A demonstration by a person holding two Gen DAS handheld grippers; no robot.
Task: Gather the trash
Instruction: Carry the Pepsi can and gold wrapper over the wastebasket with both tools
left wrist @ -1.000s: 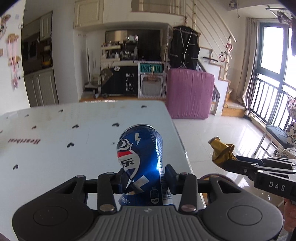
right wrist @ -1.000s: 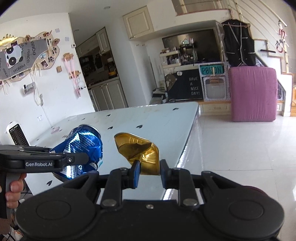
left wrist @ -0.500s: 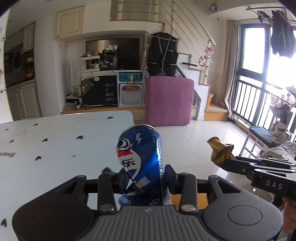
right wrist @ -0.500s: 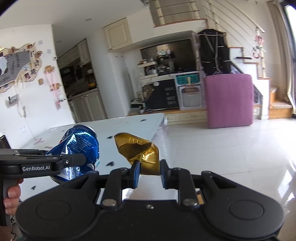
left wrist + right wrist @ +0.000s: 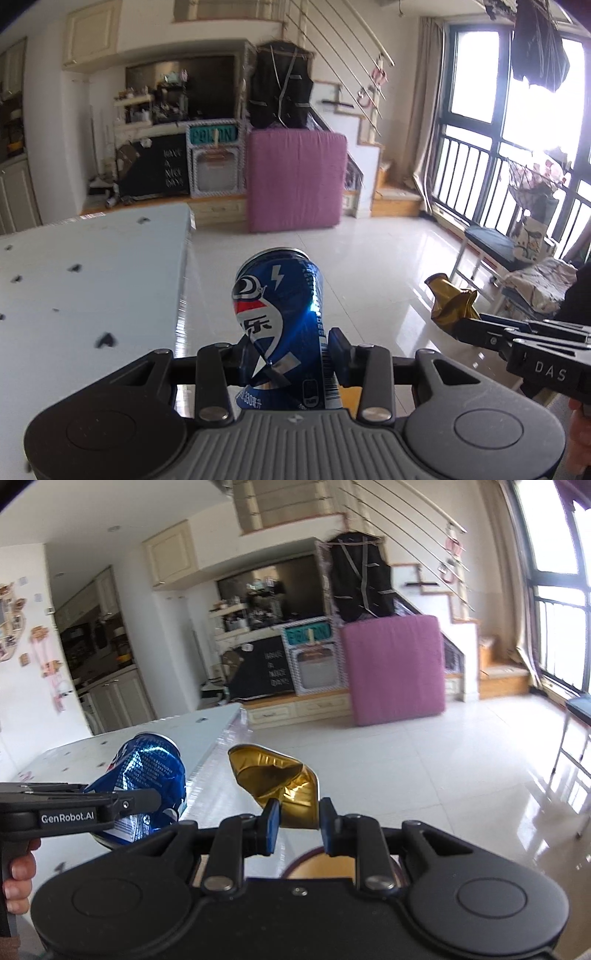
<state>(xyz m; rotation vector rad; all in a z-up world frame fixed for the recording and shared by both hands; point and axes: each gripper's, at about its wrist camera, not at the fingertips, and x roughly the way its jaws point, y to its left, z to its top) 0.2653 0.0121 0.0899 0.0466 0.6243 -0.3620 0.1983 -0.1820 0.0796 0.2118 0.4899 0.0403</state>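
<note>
The left gripper (image 5: 288, 354) is clamped on a dented blue Pepsi can (image 5: 282, 314), its pads pressing the can's lower sides so the can stands nearly upright between them, top rim away from the camera. Taking the white table (image 5: 92, 266) as the landmark, the can is held in the air just past the table's right edge, above the glossy tiled floor (image 5: 369, 266). The right gripper (image 5: 295, 823) is closed on a crushed gold can (image 5: 280, 782), which sticks up and leftward from between the blue pads. It too hangs off the table's right edge, further from the table than the Pepsi can and beside it. In the right wrist view, fingers of the person's left hand (image 5: 18, 871) wrap that gripper's handle. Beyond the table's far end, a pink mattress (image 5: 295, 181) leans upright against the stairs.
</note>
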